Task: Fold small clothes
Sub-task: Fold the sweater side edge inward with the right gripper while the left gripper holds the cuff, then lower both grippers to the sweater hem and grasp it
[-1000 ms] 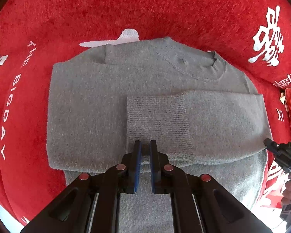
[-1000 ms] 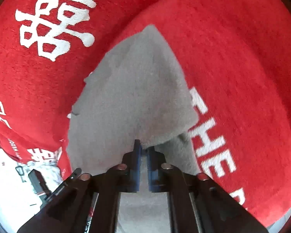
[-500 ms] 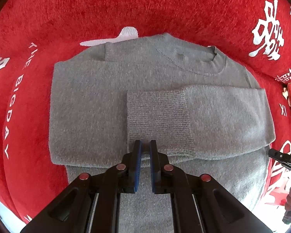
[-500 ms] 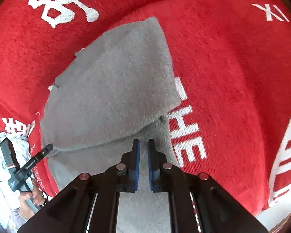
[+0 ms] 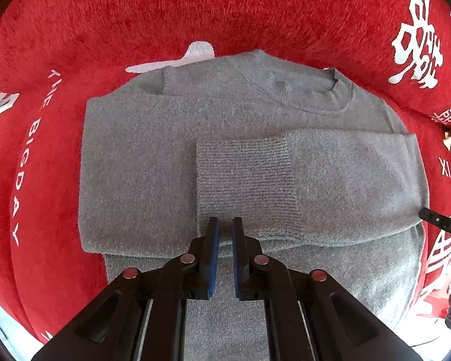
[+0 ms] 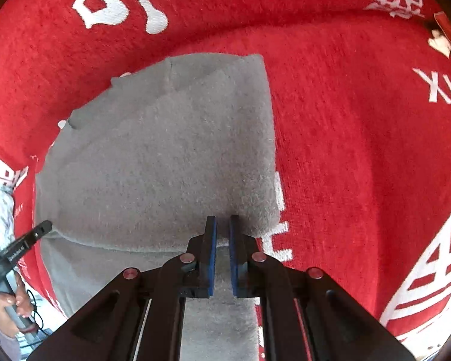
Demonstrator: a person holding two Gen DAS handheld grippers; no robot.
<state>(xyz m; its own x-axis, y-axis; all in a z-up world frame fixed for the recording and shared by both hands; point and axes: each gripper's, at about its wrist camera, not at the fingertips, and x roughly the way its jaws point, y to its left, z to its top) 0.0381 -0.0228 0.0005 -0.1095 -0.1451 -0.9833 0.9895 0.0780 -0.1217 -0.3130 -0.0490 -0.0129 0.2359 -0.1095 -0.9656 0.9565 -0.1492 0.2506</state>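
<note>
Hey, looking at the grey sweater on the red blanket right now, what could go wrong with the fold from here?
1. The left claw is shut above the ribbed cuff of the folded-in sleeve; dragging across it might pull the sleeve out of place.
2. The right claw is shut over the grey sweater by its folded edge; nudging it could peel that layer open.
3. The red blanket looks plush and uneven, so creases may not hold.

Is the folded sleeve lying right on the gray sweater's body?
Touching. In the left wrist view the sleeve lies flat across the gray sweater, its ribbed cuff resting on the body with no gap or shadow beneath it.
</note>
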